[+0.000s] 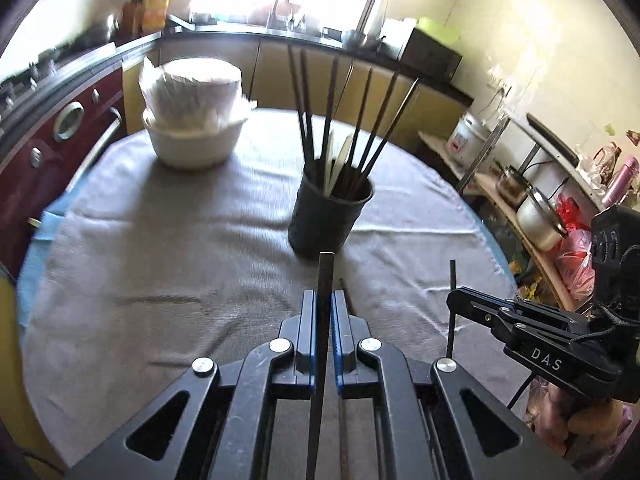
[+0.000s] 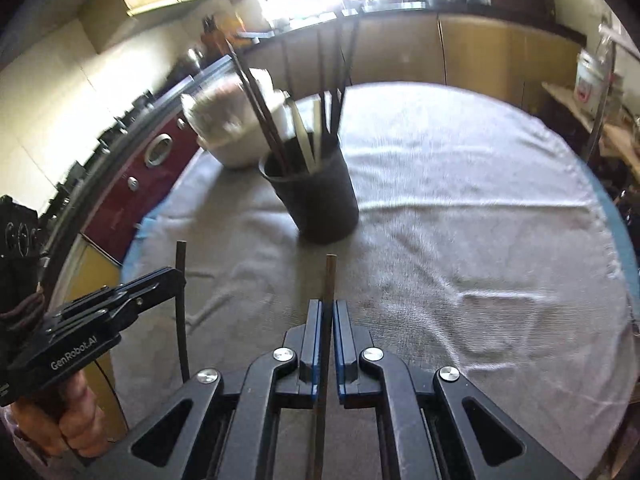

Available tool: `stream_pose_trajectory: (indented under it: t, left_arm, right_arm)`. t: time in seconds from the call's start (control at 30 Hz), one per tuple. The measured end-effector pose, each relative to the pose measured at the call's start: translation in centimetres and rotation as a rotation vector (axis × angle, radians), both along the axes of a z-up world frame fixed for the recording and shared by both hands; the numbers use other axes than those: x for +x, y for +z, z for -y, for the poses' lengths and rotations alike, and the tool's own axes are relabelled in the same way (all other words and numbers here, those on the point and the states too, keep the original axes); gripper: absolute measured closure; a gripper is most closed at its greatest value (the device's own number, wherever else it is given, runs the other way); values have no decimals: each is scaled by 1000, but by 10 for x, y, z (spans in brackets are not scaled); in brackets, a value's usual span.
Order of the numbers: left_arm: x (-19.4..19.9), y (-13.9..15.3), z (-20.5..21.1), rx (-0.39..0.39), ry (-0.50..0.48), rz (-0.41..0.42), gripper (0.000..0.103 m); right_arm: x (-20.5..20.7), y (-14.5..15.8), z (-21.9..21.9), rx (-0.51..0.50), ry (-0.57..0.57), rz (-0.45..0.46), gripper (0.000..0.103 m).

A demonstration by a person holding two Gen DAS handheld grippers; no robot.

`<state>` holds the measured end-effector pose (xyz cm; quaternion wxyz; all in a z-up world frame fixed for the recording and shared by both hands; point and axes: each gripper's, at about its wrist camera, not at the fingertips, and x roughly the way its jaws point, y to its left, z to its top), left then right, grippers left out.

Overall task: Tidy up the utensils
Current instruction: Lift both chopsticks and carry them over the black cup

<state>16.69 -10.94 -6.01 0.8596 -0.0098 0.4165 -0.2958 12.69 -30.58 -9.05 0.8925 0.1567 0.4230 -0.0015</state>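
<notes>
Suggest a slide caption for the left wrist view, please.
Left hand-held gripper clamps a chopstick before the black utensil cup.

Stacked bowls (image 1: 194, 120) motion-blurred; chopstick (image 1: 322, 340) bottom cut off.

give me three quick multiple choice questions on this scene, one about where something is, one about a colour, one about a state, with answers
1. Where does the white bowl stand relative to the utensil cup in the left wrist view?
A. Farther back and to the left
B. Inside the cup
C. Nearer the camera, to the right

2. What colour is the utensil cup?
A. White
B. Red
C. Black

3. What is the left gripper doing?
A. Wide open, holding nothing
B. Shut on a dark chopstick
C. Resting inside the cup

Answers:
1. A, the bowl sits on the cloth-covered table behind and left of the cup.
2. C, its wall is black in both views.
3. B, the blue pads close on the stick, as the right gripper does on a brown chopstick.
</notes>
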Motion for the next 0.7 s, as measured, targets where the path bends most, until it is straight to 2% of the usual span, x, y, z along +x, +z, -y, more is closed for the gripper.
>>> stream_pose_trajectory:
  t: [0.13, 0.37, 0.7]
  left_arm:
    - [-22, 14, -4, -2, 16, 69, 96]
    - [-51, 45, -14, -16, 13, 140, 96]
    - [-72, 76, -17, -37, 20, 217, 97]
  right_arm:
    - [-24, 24, -9, -28, 2, 82, 97]
    - [-62, 62, -21, -50, -8, 203, 97]
    - [-83, 93, -22, -45, -46, 307, 97]
